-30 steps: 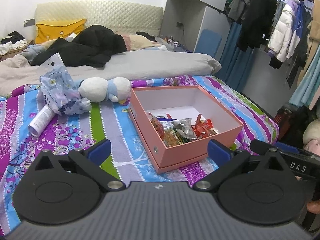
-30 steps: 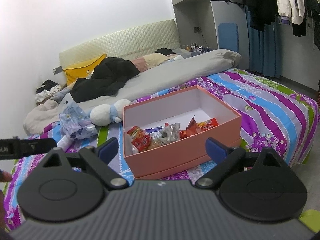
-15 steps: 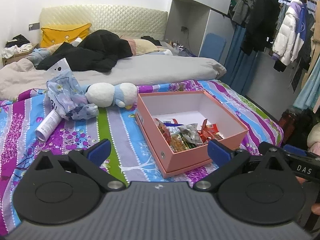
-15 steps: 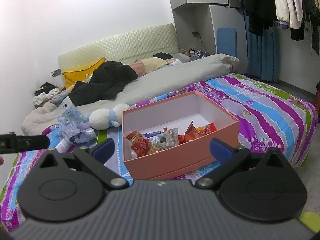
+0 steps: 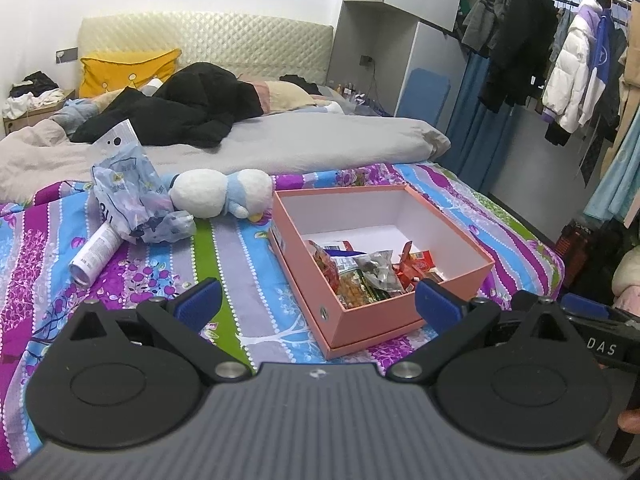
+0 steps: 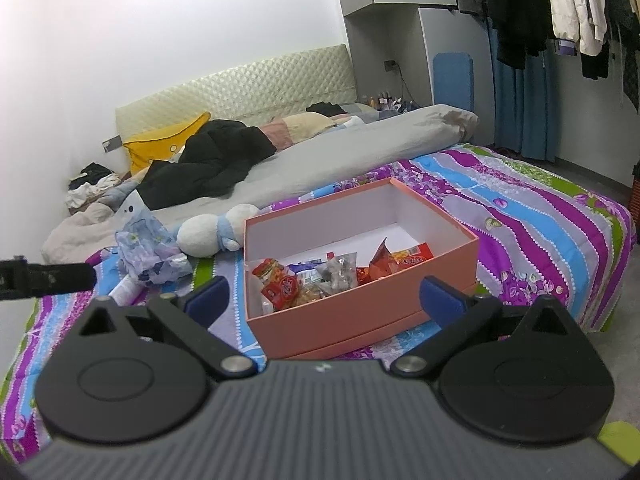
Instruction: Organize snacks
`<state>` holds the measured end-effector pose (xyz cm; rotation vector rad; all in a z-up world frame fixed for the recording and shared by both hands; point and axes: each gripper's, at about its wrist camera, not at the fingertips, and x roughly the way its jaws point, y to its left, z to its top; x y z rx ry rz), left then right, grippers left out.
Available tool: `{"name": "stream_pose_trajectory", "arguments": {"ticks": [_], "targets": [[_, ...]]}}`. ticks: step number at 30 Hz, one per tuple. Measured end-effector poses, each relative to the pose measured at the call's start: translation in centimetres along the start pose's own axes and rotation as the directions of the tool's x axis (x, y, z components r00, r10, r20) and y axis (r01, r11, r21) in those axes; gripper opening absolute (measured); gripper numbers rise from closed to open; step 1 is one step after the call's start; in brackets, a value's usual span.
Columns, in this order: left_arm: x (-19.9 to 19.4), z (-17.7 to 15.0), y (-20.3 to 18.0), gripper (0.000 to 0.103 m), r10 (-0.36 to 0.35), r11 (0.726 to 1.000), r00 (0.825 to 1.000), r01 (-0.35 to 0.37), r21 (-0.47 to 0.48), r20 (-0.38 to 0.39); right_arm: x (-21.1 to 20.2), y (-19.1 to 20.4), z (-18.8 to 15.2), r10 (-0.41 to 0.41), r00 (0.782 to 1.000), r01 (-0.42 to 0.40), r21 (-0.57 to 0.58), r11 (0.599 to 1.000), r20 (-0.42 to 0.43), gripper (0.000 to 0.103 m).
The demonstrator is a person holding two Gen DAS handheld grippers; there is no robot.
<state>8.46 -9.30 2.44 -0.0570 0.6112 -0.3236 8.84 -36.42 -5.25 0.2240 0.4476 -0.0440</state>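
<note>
Both the left claw (image 5: 318, 300) and the right claw (image 6: 326, 298) hang spread and empty, short of the box (image 6: 362, 316). The snacks (image 6: 320, 276) lie heaped in the box's near end. They look light, crinkly and slippery, and probably crush easily. Best pinch a sealed edge, such as the red packet (image 6: 414, 258) toward the box's right wall.

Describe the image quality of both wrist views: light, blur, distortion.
Left wrist view: even indoor light, sharp on the pink box and plush toy; fisheye bends the wardrobe edges; open left tongs fill the bottom. Right wrist view: softer, hazy toward the headboard and wall; the snacks stay readable; open right tongs look slightly blurred.
</note>
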Motion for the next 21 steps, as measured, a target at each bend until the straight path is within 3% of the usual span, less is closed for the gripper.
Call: {"name": "stream_pose_trajectory", "arguments": {"ticks": [21], "targets": [[-0.2,0.48,-0.32,0.103,-0.011,1.0,1.0,0.011,0.0,0.004,-0.06,-0.14,0.25,0.002,1.0,-0.002,0.004,1.0,0.007,0.103]]}}
